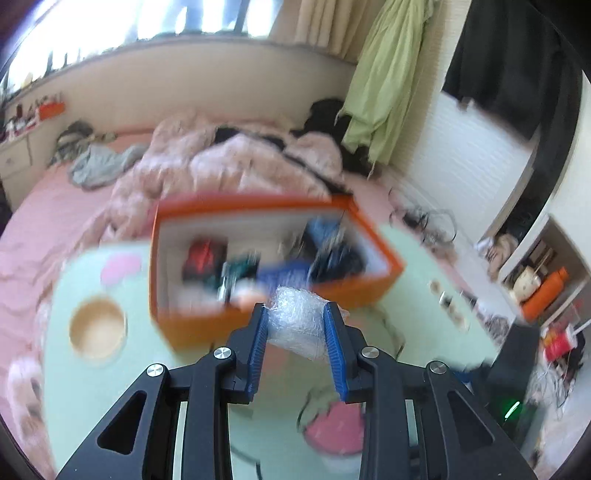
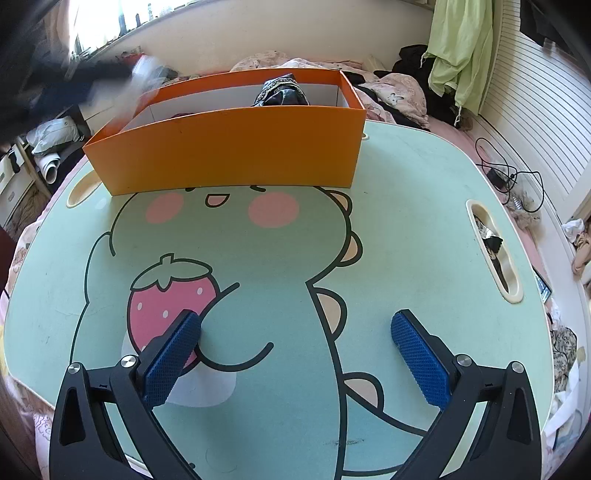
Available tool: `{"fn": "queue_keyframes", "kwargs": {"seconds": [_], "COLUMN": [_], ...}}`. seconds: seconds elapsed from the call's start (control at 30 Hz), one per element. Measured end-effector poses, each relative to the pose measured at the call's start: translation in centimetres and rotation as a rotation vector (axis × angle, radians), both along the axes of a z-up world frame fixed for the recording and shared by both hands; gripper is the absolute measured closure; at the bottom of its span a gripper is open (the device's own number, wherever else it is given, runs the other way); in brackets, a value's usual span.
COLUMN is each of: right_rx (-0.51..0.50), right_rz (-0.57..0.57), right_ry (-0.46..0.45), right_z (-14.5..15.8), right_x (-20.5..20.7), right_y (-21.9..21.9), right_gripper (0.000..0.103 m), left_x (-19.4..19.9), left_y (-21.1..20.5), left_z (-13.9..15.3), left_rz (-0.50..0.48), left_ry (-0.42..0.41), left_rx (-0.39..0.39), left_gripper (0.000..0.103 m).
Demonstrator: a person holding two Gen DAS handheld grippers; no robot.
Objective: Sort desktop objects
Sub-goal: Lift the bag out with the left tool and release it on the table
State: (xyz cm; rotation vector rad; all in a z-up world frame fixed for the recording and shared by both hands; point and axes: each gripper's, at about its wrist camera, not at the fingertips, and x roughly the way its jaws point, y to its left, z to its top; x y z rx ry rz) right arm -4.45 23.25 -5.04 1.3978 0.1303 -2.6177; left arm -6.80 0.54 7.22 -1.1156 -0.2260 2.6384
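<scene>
The orange box [image 2: 236, 147] on the table [image 2: 406, 177] holds dark, blurred items. The left gripper [image 1: 297, 314] clamps a bubble-wrap wad [image 1: 295, 325] crosswise near the box. The right gripper [image 2: 295, 325] gapes empty.

Ahead of the gripper, daylight pours through a wide window [image 1: 122, 26] above a cream wall, over a bed with a pink sheet [image 1: 44, 206] and rumpled pink quilt [image 1: 229, 162], while a lime-green garment [image 1: 388, 81] hangs to the gripper's right beside white slatted panelling [image 2: 535, 110].
</scene>
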Motion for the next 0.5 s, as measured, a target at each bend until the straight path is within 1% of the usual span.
{"fn": "queue_keyframes", "kwargs": {"seconds": [0.07,0.13,0.17,0.2,0.27,0.33,0.37,0.4,0.5], "right_rx": [-0.001,-0.001,-0.001,-0.002,-0.002,-0.002,-0.002,-0.002,0.000], "right_rz": [0.000,0.000,0.000,0.000,0.000,0.000,0.000,0.000,0.028], "right_ry": [0.000,0.000,0.000,0.000,0.000,0.000,0.000,0.001,0.007], "right_z": [0.0,0.0,0.0,0.0,0.0,0.0,0.0,0.0,0.1], "right_x": [0.0,0.0,0.0,0.0,0.0,0.0,0.0,0.0,0.2], "right_y": [0.0,0.0,0.0,0.0,0.0,0.0,0.0,0.0,-0.7], "right_gripper": [0.000,0.000,0.000,0.000,0.000,0.000,0.000,0.000,0.000], "left_x": [-0.1,0.2,0.3,0.6,1.6,2.7,3.1,3.6,4.5], "left_y": [0.2,0.3,0.4,0.5,0.8,0.9,0.7,0.4,-1.3], "left_z": [-1.9,-3.0,-3.2,-3.2,-3.1,-3.4,-3.8,-4.4,-5.9], "left_rz": [0.014,0.041,0.048,0.045,0.032,0.032,0.029,0.033,0.063], "left_ry": [-0.017,-0.013,-0.006,0.002,0.027,0.028,0.011,-0.015,-0.087], "left_rx": [-0.019,-0.034,-0.038,-0.045,-0.069,-0.122,-0.140,-0.137,-0.032], "left_gripper": [0.073,0.068,0.051,0.027,0.005,0.004,0.004,0.004,0.003]}}
